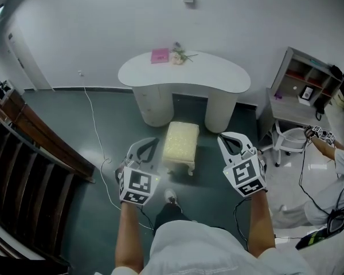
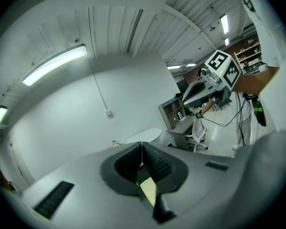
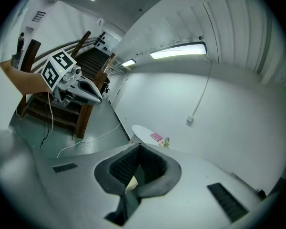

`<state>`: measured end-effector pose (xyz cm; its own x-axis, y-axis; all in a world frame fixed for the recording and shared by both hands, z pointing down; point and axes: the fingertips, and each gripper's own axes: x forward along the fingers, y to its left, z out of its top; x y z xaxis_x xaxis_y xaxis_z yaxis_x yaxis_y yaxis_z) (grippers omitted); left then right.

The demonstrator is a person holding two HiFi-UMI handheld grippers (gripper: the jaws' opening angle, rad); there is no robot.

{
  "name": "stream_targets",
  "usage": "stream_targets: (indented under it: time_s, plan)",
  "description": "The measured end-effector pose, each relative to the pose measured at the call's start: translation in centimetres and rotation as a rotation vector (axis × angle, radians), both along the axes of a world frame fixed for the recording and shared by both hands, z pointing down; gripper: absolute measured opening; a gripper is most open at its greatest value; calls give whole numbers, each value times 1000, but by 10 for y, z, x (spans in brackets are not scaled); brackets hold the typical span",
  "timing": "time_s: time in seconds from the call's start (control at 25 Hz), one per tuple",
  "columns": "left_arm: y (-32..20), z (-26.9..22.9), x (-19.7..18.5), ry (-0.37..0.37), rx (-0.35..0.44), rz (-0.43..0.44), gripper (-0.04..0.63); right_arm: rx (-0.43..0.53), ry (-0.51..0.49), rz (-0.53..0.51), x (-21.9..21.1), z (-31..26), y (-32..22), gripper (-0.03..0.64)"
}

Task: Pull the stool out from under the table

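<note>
The cream cushioned stool (image 1: pixel 180 144) stands on the dark floor in front of the white kidney-shaped table (image 1: pixel 218 80), its far end between the table's two pedestals. My left gripper (image 1: pixel 152 142) hovers just left of the stool, jaws shut and empty. On the stool's right my right gripper (image 1: pixel 224 137) is held at the same height, also shut with nothing in it. In the left gripper view the left gripper (image 2: pixel 142 145) has its pads pressed together, and a sliver of stool (image 2: pixel 148 190) shows below. The right gripper view shows the right gripper (image 3: pixel 140 147) with pads together in the same way.
A pink book (image 1: pixel 160 55) and a small flower (image 1: pixel 179 56) lie on the table. A wooden stair railing (image 1: pixel 28 136) runs along the left. A white cable (image 1: pixel 94 119) trails over the floor. At the right are a grey shelf desk (image 1: pixel 304 85), a white chair (image 1: pixel 292 139) and another person (image 1: pixel 338 165).
</note>
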<state>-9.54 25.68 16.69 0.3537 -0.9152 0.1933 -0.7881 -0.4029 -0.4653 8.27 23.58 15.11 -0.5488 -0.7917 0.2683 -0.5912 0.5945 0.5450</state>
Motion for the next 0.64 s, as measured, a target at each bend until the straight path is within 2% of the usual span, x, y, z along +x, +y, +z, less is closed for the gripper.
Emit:
stream_targets:
  time_s: [0.64]
  plan:
    - [20,1,17,-17,-4,19,20,-15,-8,-6,11,4,20,14]
